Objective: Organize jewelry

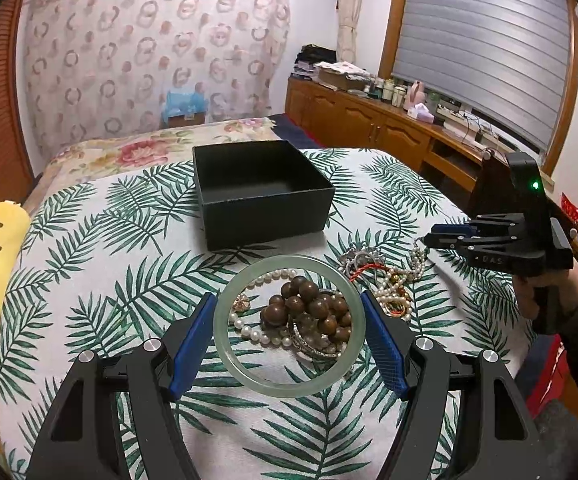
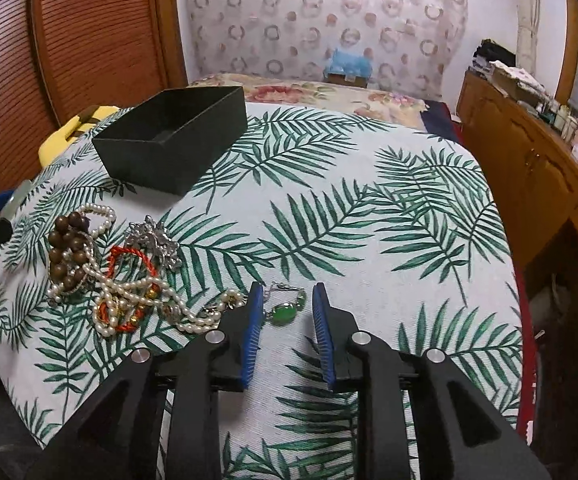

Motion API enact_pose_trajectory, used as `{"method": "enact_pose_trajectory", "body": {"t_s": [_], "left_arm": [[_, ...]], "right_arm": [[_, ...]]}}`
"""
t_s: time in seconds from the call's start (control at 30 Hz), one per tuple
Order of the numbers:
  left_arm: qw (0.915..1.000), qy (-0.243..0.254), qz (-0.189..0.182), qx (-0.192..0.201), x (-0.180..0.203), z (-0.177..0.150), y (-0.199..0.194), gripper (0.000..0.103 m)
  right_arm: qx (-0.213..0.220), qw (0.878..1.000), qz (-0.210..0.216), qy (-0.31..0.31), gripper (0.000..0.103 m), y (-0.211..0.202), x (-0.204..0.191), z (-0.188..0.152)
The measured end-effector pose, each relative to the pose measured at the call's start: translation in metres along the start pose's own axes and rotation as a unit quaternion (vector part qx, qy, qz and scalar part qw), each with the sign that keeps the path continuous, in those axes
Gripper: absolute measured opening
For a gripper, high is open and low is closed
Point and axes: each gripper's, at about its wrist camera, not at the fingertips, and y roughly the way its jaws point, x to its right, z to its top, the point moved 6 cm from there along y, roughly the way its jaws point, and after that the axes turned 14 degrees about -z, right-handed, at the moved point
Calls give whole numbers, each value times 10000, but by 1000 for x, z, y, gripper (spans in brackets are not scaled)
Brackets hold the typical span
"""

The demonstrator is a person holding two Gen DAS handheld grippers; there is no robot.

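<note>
Fingers of the right gripper (image 2: 285,312) stand apart around the green-stone silver bracelet (image 2: 285,307) beside the pearl tangle; close squarely on the stone. Left gripper (image 1: 289,316) clamps the pale jade bangle (image 1: 289,326).

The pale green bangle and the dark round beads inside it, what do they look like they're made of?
The bangle looks like jade or glass: translucent, milky pale green, with a smooth glossy rim. Which of the two can't be told. The brown beads look like polished wood: opaque, warm brown with a soft sheen and faint darker streaks, though resin is possible.

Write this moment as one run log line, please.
left tongs: shut on bangle | right tongs: open around green pendant | box: empty
</note>
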Motion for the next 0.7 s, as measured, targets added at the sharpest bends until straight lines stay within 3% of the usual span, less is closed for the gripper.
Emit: {"method": "enact_pose_trajectory", "body": {"t_s": [0.27, 0.37, 0.47, 0.7], "left_arm": [[10000, 14, -17, -7, 1, -2, 3, 69], [10000, 15, -26, 2, 0, -2, 3, 69], [10000, 21, -36, -4, 0, -2, 3, 69], [10000, 69, 3, 10, -2, 6, 4, 69]], "right_arm": [[-287, 9985, -461, -93, 27, 12, 9, -4], [-358, 9984, -429, -59, 27, 12, 13, -8], [-356, 9986, -362, -144, 16, 9, 9, -12], [-141, 9993, -342, -113, 15, -1, 12, -5]]}}
